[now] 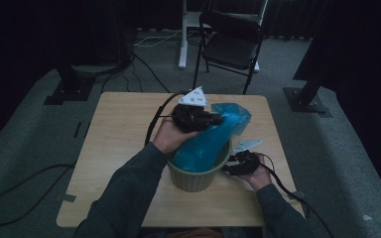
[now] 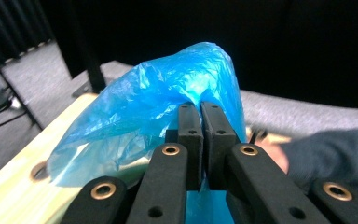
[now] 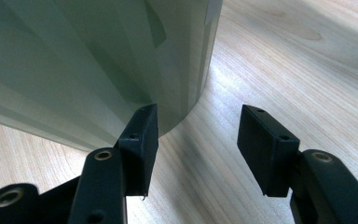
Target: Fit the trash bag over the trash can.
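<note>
Both grippers are working at centre frame: our left gripper [image 1: 213,119] is clenching the crinkled blue plastic bag [image 1: 206,144] slanting up-right from the ribbed green pot [image 1: 193,178], while our right gripper [image 1: 230,168], jaws spread, is waiting beside the pot's wall.

Blue plastic bag [image 1: 213,139], thin, crinkled and translucent, standing half inside a pale green pot [image 1: 197,179] with ribbed sides. Lower part of the bag tucked down into the pot's mouth; upper part pulled up and leaning away toward the far right, puffed out above the rim. A fold near the bag's top [image 2: 168,107] pinched between two black jaws pressed together. Pot upright on a light wooden table [image 1: 119,144], near the front edge, right of the middle. Pot wall [image 3: 98,60] smooth, matte, fluted in wide vertical bands, its base flat on the wood.
</note>
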Available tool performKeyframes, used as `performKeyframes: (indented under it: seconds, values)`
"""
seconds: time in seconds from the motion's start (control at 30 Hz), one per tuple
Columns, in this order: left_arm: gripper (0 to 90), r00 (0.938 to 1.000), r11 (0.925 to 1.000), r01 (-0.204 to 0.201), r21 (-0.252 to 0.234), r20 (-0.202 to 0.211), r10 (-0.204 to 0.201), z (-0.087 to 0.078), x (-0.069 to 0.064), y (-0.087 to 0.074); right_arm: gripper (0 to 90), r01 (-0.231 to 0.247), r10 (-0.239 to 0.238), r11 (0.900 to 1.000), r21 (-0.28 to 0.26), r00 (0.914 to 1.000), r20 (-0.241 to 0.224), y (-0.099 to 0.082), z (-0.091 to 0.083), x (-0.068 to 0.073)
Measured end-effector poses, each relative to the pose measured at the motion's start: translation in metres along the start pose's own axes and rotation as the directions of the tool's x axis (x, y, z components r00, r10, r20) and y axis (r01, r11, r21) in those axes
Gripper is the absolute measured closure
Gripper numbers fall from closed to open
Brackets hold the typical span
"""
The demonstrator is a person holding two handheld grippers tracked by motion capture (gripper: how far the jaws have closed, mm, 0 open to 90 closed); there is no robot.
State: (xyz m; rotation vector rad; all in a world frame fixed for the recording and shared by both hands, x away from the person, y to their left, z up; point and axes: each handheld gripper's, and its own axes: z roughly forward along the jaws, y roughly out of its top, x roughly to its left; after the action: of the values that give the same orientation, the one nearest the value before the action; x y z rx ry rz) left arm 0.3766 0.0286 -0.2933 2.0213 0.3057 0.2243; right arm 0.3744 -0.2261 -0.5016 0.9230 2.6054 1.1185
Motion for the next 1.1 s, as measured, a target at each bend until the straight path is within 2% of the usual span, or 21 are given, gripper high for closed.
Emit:
performKeyframes:
  seconds: [0.23, 0.4, 0.53, 0.6, 0.77, 0.97, 1.1]
  values:
    - [86.3, 0.9993, 0.9956, 0.02, 0.091, -0.034, -0.017, -0.011, 0.009, -0.03, 47.4, -0.015, 0.016, 0.9997, -0.02, 0.9995, 0.026, 0.002, -0.008, -0.004]
    - [84.4, 0.9985, 0.9862, 0.017, 0.165, -0.054, -0.008, -0.016, 0.011, -0.048, 47.5, -0.032, 0.034, 0.9984, -0.047, 0.9985, 0.044, 0.003, -0.016, -0.009]
    - [80.7, 0.9979, 0.975, 0.025, 0.221, -0.064, -0.011, -0.02, 0.013, -0.061, 47.5, -0.041, 0.045, 0.9973, -0.062, 0.9973, 0.059, 0.003, -0.023, -0.013]
    - [75.7, 0.9973, 0.9743, 0.033, 0.223, -0.072, -0.017, -0.022, 0.014, -0.064, 47.4, -0.047, 0.052, 0.9963, -0.072, 0.9964, 0.067, 0.002, -0.026, -0.015]
    - [65.5, 0.9952, 0.9814, 0.058, 0.183, -0.088, -0.043, -0.032, 0.016, -0.064, 47.4, -0.062, 0.069, 0.9937, -0.093, 0.9945, 0.078, 0.001, -0.032, -0.02]
    - [61.3, 0.9947, 0.9892, 0.065, 0.131, -0.088, -0.053, -0.038, 0.016, -0.057, 47.3, -0.064, 0.072, 0.9935, -0.094, 0.9942, 0.08, 0.001, -0.033, -0.02]
    - [60.3, 0.9955, 0.9943, 0.07, 0.08, -0.069, -0.064, -0.039, 0.017, -0.046, 47.2, -0.063, 0.07, 0.9939, -0.091, 0.9945, 0.078, 0.001, -0.032, -0.02]
